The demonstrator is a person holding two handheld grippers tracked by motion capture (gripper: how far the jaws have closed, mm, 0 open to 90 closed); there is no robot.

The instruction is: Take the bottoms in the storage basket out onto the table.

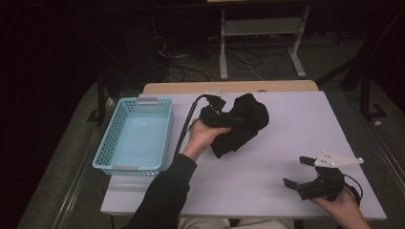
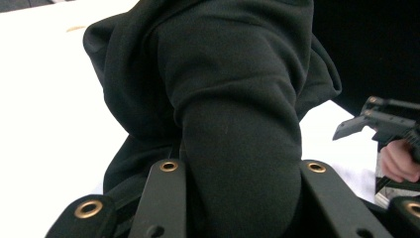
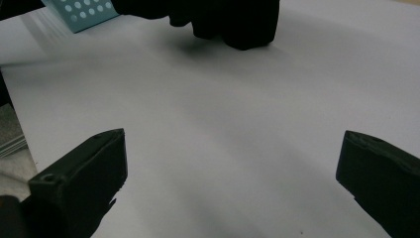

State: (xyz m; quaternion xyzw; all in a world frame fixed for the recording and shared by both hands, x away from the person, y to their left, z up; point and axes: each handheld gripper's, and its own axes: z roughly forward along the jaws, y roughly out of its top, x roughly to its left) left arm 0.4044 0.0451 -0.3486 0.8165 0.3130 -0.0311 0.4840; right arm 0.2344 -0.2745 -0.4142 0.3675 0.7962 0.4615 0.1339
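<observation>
1. Dark floor with loose cables surrounded our white table (image 1: 267,191), which carried everything we handled.
2. Nearest to us, our right gripper (image 1: 300,171) rested in our right hand (image 1: 341,205) at the table's near right corner, its jaws spread wide with nothing between them; the right gripper view showed bare tabletop in the gap.
3. Farther in, our left hand (image 1: 203,136) held the left gripper (image 2: 237,198), whose jaws were clamped on a thick fold of the black cloth (image 1: 241,124).
4. That cloth sat bunched near the table's middle, toward the far edge, touching the surface.
5. Well to the left stood a light blue basket (image 1: 107,143), apart from the cloth.
</observation>
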